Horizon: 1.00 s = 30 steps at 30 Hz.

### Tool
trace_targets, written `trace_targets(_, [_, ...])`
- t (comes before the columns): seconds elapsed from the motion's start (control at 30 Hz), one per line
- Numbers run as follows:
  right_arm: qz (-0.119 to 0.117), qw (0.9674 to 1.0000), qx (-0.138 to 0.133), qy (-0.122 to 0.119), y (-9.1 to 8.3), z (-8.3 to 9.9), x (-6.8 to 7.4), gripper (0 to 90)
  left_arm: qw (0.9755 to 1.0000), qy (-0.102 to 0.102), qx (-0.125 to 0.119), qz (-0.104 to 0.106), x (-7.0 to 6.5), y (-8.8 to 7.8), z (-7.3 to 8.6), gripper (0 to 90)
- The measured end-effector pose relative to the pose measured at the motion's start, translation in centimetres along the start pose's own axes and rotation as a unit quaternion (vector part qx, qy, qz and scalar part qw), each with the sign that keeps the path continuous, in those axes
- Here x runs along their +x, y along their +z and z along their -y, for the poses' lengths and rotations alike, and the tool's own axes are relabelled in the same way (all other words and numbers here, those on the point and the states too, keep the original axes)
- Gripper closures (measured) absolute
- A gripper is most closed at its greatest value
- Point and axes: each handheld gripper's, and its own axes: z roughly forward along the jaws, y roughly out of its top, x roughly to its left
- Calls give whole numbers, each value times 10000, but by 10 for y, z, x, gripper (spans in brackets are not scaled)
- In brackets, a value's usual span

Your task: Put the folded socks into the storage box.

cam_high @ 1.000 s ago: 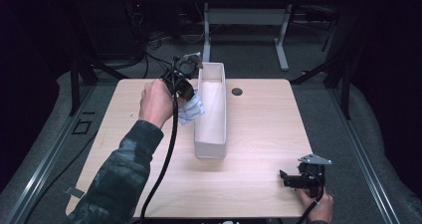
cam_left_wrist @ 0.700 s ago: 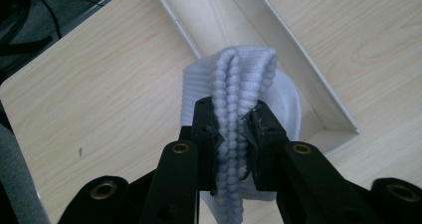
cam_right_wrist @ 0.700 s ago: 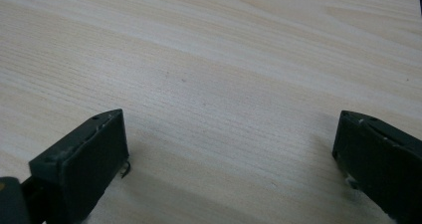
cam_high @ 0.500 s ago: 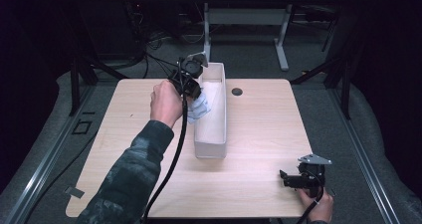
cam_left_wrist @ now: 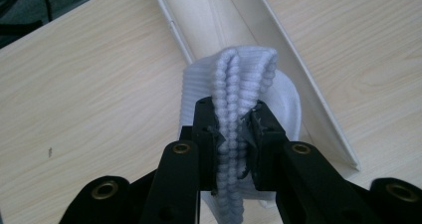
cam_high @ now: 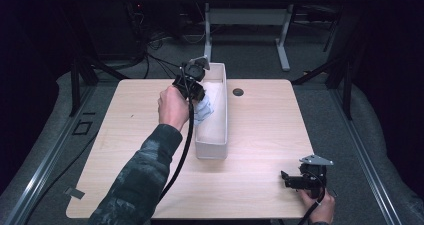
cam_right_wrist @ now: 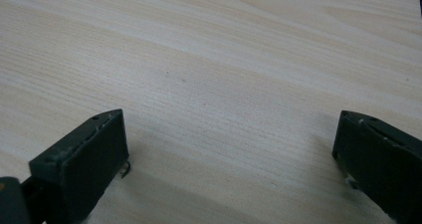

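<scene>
High view: your left gripper [cam_high: 196, 86] sits at the left wall of the long white bin [cam_high: 220, 135], about halfway along it, jaws pointing down. A pale blue-white knit cloth [cam_high: 204, 109] hangs from them, over the bin's left rim and partly inside it. The bin runs lengthwise down the middle of the wooden table [cam_high: 125, 135]. Your right gripper [cam_high: 290, 179] is at the table's near right corner, well apart from the bin.

Left gripper view: jaws clamped on a bunched ribbed edge of the knit cloth [cam_left_wrist: 239, 84]; the fold stands up between the pads. The white bin [cam_left_wrist: 278, 40] lies directly beyond the cloth, with table [cam_left_wrist: 74, 84] on both sides.

Right gripper view: jaws spread wide, nothing between them, just bare table [cam_right_wrist: 224, 84] close below.
</scene>
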Motion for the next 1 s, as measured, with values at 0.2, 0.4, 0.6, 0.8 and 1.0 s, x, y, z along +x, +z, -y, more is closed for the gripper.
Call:
trace_targets(0.2, [-1, 10000, 1, 0, 0, 0, 0, 2, 9998, -84, 55, 160, -6, 16, 3, 769])
trace_targets(0.4, [-1, 10000, 3, -2, 0, 0, 0, 2, 9993, -133, 104, 318, -13, 29, 6, 768])
trace_targets(0.6, [-1, 10000, 1, -1, 0, 0, 0, 3, 9989, -153, 183, 410, -21, 41, 10, 768])
trace_targets(0.8, [1, 10000, 0, -2, 0, 0, 0, 2, 9987, -149, 239, 432, -26, 50, 14, 768])
trace_targets(1.0, [1, 10000, 1, -3, 0, 0, 0, 2, 9985, -145, 258, 471, -32, 57, 17, 767])
